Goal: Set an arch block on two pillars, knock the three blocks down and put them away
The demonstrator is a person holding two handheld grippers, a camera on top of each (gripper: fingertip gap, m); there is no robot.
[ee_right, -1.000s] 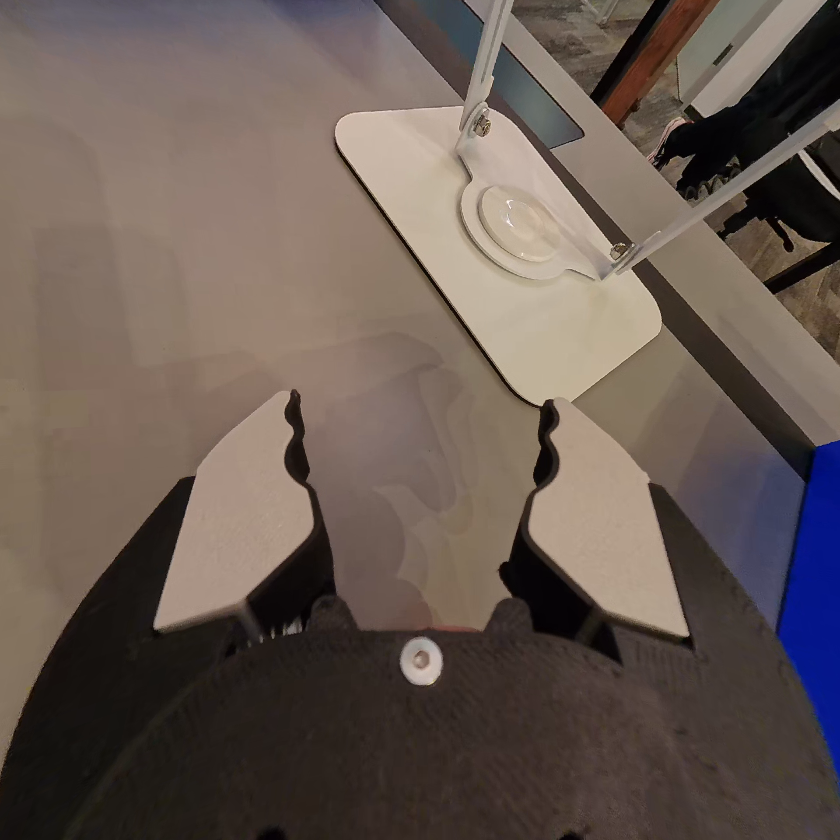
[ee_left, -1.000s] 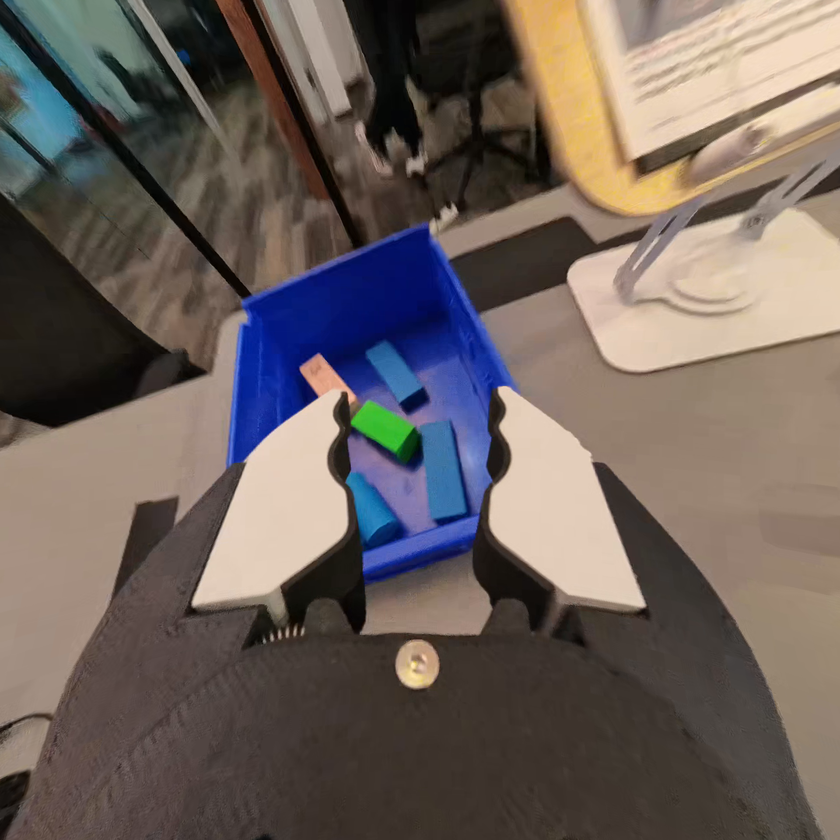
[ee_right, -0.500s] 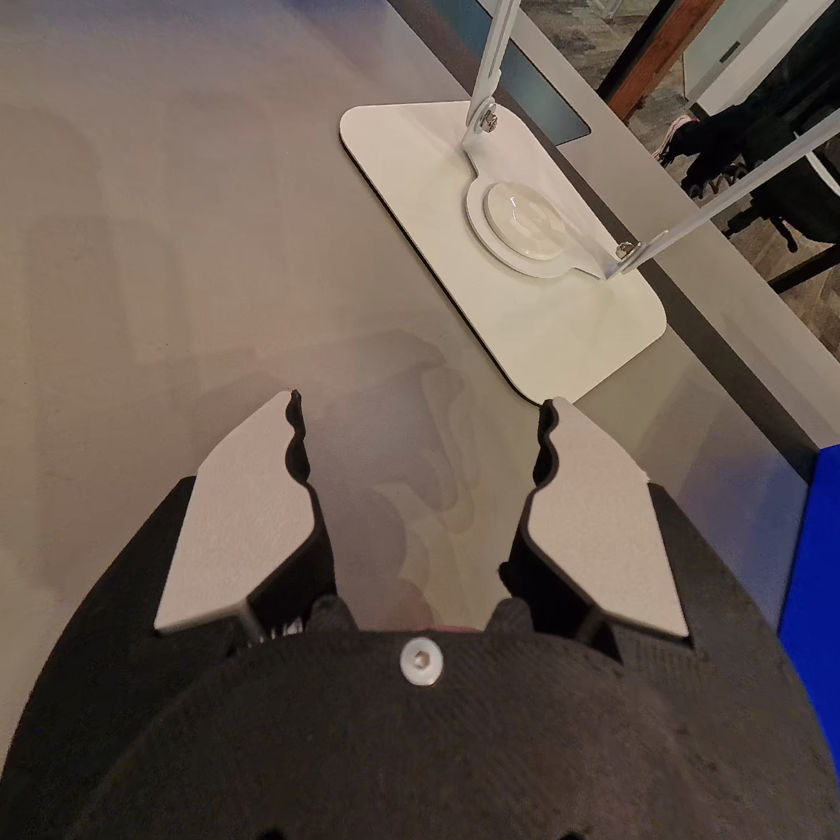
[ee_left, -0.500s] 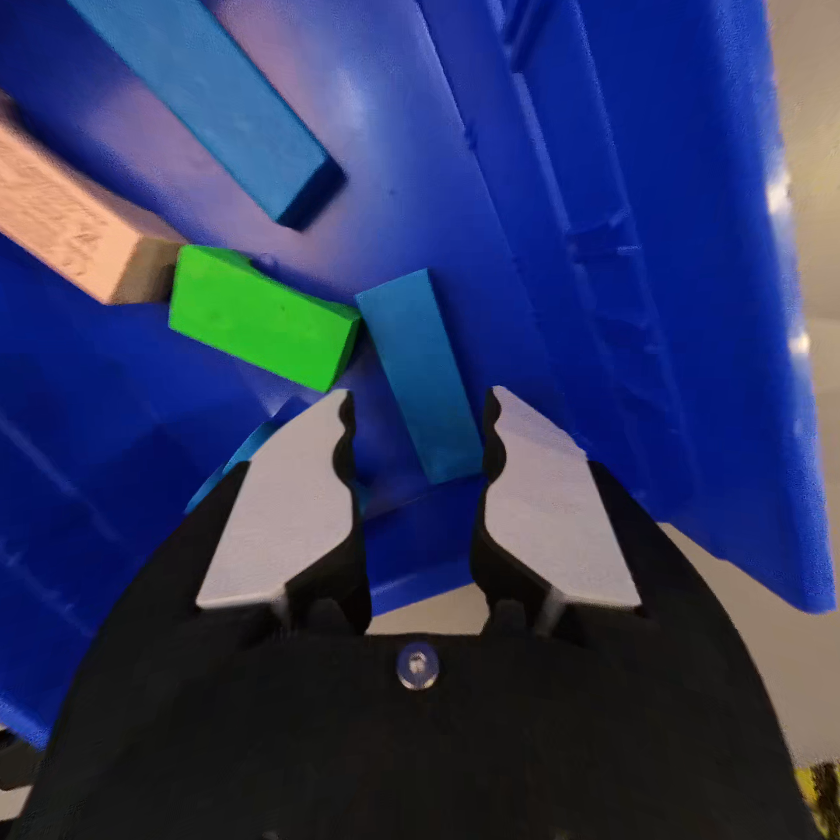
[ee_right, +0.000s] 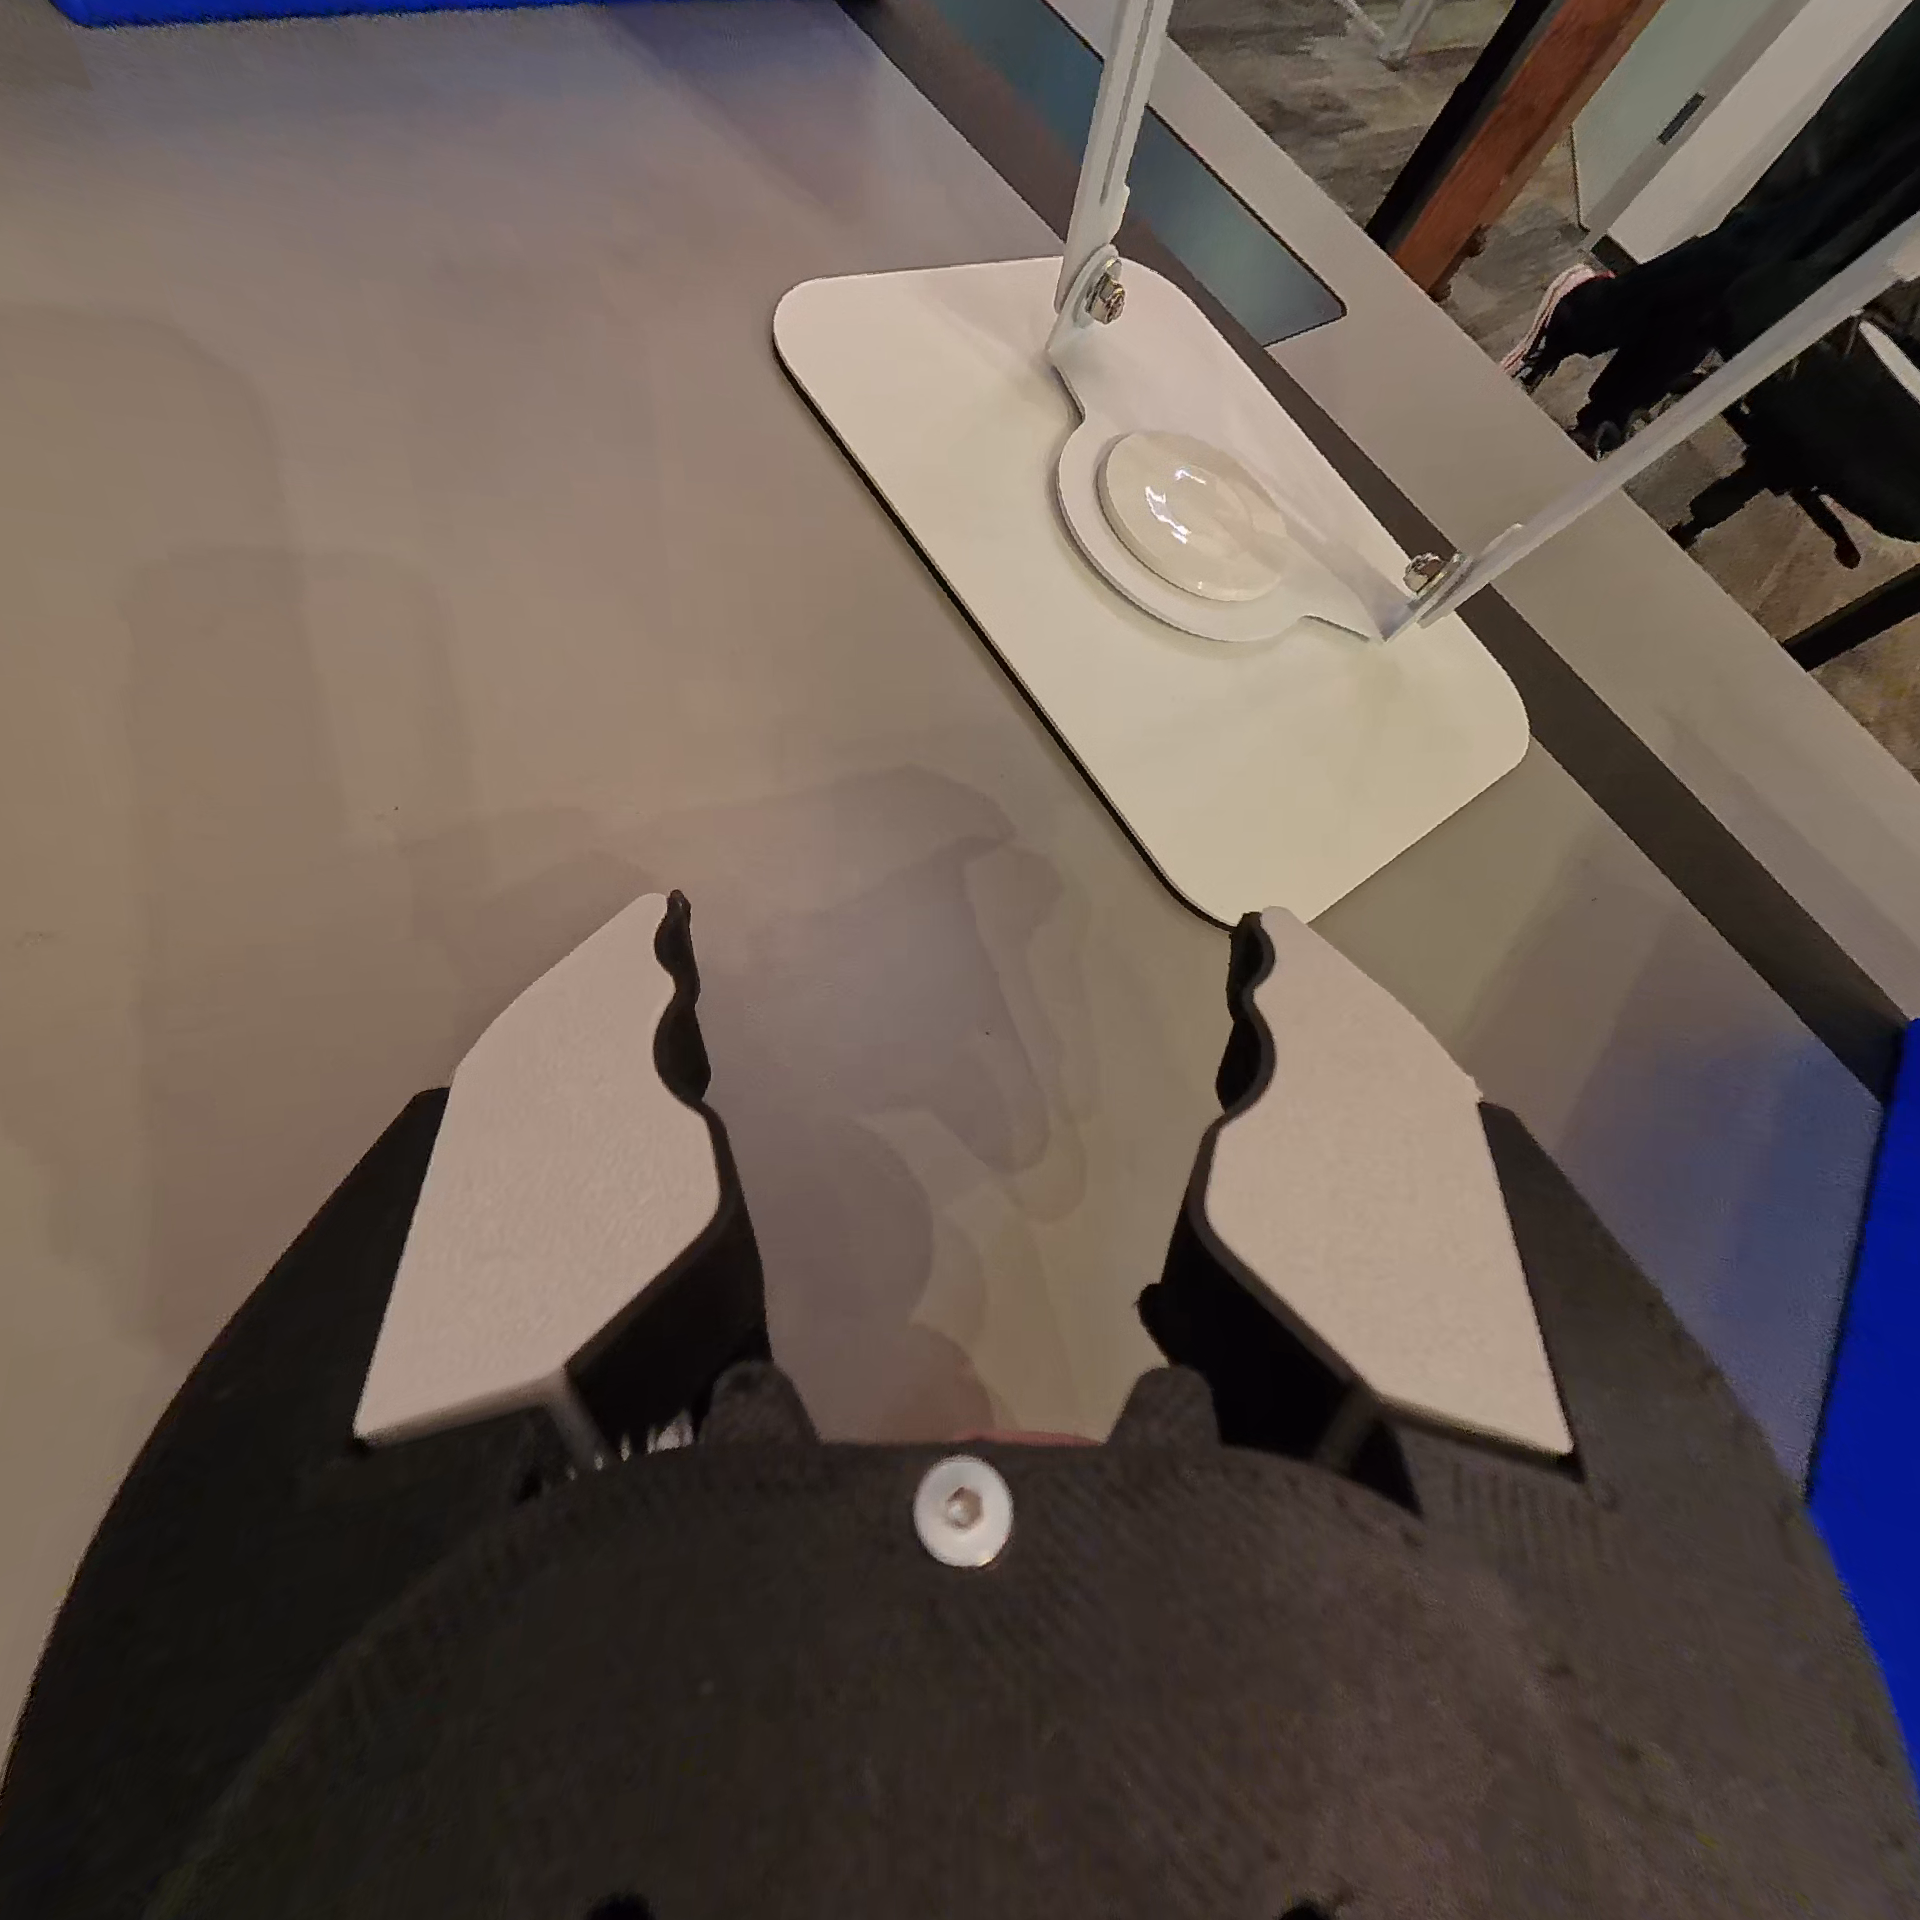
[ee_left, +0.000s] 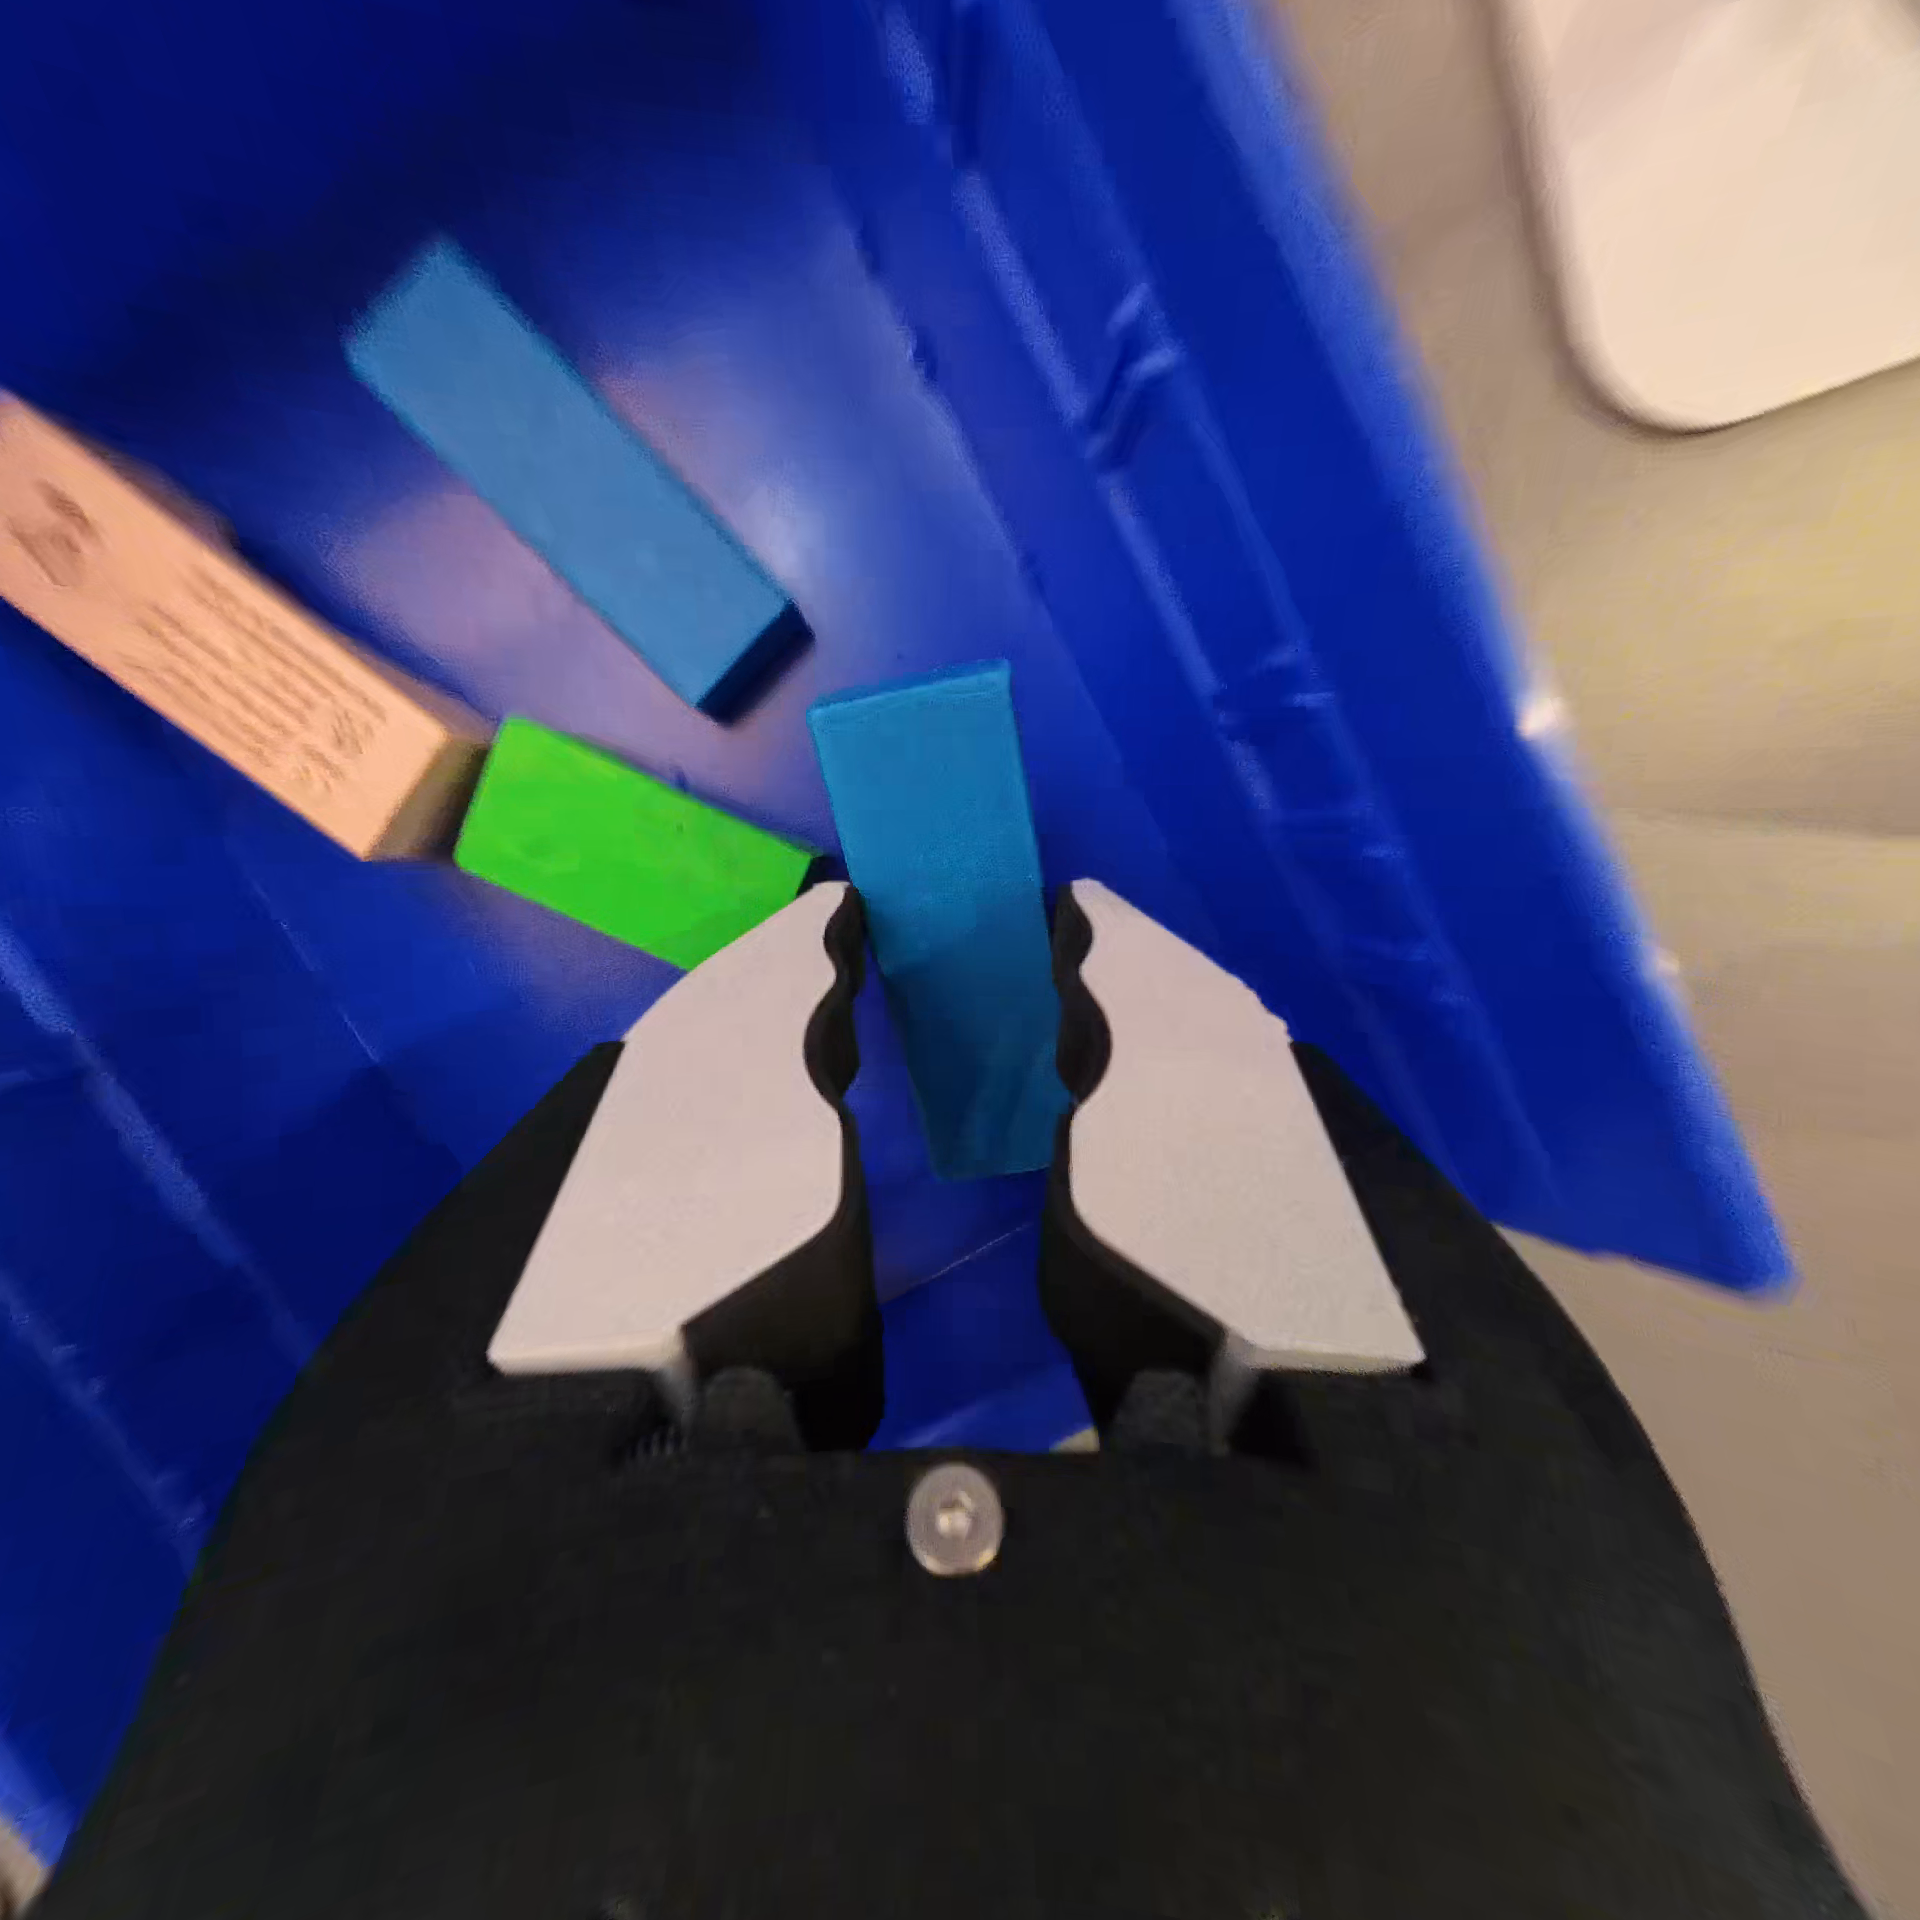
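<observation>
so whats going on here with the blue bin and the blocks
The left gripper is inside the blue bin, its fingers closed around a flat blue block. Another blue block, a green block and a tan block lie on the bin floor. The right gripper is open and empty over the grey table, near a white stand base.

Two wrist cameras, two different outlooks.
Left view peers steeply down, close inside the blue plastic bin (ee_left: 1195,436); right view sits higher over the grey tabletop (ee_right: 416,520), both catching the white flat stand base (ee_right: 1195,748).
</observation>
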